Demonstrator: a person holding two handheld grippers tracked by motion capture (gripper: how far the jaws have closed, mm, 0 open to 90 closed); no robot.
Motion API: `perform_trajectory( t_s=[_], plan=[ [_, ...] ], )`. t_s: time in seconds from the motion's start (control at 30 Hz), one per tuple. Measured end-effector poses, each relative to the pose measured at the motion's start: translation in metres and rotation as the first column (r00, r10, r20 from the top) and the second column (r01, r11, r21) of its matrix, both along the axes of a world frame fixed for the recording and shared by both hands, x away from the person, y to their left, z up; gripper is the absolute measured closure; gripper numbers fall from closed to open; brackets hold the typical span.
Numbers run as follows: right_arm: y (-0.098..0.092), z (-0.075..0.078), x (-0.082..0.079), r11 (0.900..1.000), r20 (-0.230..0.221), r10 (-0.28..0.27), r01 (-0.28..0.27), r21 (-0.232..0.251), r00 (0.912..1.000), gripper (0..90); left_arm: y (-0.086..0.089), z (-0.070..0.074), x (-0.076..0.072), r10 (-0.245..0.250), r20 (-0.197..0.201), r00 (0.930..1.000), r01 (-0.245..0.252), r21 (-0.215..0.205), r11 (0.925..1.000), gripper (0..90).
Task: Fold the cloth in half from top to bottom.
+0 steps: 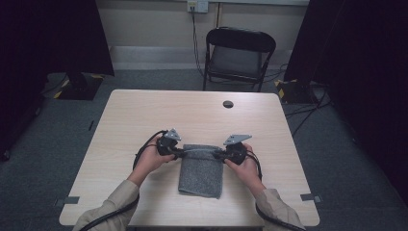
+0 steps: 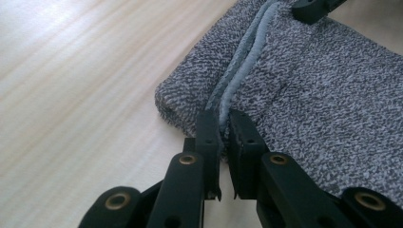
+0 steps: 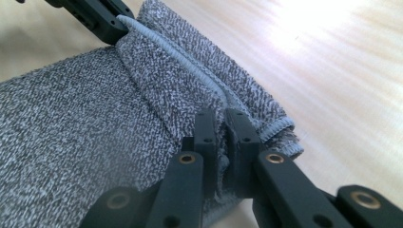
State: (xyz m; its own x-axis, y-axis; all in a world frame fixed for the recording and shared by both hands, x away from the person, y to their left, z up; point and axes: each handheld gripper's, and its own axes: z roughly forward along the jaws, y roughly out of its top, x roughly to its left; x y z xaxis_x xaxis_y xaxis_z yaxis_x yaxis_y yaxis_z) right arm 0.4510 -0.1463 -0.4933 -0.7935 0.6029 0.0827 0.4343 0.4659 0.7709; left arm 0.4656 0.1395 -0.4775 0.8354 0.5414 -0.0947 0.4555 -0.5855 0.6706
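Black jaws of the left gripper (image 2: 222, 124) and right gripper (image 3: 223, 124) pinch the far hem of the folded grey towel (image 1: 201, 169) lying mid-table (image 1: 144, 115), where so thin a bite could slip if pulled unevenly.

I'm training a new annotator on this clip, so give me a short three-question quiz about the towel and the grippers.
1. True or false: the left gripper is shut on the towel's hemmed edge.
2. Multiple choice: where does the right gripper hold the towel? A) at its near edge, by the person; B) at its far edge, near a corner; C) nowhere, it hangs open above it.
3. Fill in: beyond the table stands a black folding ____.

Key: 1 true. 2 B. 3 chair.
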Motion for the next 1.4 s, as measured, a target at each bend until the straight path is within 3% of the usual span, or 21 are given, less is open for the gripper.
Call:
perform_trajectory(
  t_s=[0.13, 0.3, 0.53, 0.67, 0.93, 1.27, 1.4],
  plan=[
    [0.005, 0.004, 0.017, 1.0, 0.003, 0.002, -0.001, -0.014, 1.0, 84.6, 0.003, -0.002, 0.013, 0.049, 0.0, 0.9988, -0.049, -0.029, 0.9984, 84.1],
    [0.004, 0.016, 0.025, 1.0, 0.018, -0.008, 0.008, 0.01, 0.9998, 84.6, 0.004, 0.009, 0.014, 0.041, 0.01, 0.9991, -0.041, -0.047, 0.9981, 84.6],
    [-0.003, 0.03, 0.009, 0.999, 0.042, 0.016, -0.018, 0.037, 0.999, 84.6, 0.008, 0.031, 0.002, 0.03, 0.042, 0.9987, -0.026, -0.082, 0.9963, 84.6],
    [-0.009, 0.037, -0.001, 0.998, 0.054, 0.017, -0.02, 0.058, 0.9984, 84.6, 0.005, 0.039, -0.006, 0.008, 0.048, 0.9988, -0.004, -0.08, 0.9968, 84.7],
    [-0.018, 0.038, -0.022, 0.998, 0.051, 0.028, -0.031, 0.057, 0.9983, 84.6, -0.002, 0.039, -0.02, -0.028, 0.046, 0.9985, 0.031, -0.062, 0.9976, 84.8],
    [-0.017, 0.04, -0.04, 0.997, 0.057, 0.046, -0.049, 0.065, 0.9973, 84.5, 0.002, 0.044, -0.031, -0.047, 0.051, 0.9976, 0.049, -0.045, 0.9978, 85.1],
    [-0.016, 0.038, -0.045, 0.996, 0.047, 0.056, -0.059, 0.065, 0.9973, 84.4, 0.003, 0.041, -0.037, -0.058, 0.036, 0.9977, 0.06, -0.035, 0.9976, 85.1]
  ],
)
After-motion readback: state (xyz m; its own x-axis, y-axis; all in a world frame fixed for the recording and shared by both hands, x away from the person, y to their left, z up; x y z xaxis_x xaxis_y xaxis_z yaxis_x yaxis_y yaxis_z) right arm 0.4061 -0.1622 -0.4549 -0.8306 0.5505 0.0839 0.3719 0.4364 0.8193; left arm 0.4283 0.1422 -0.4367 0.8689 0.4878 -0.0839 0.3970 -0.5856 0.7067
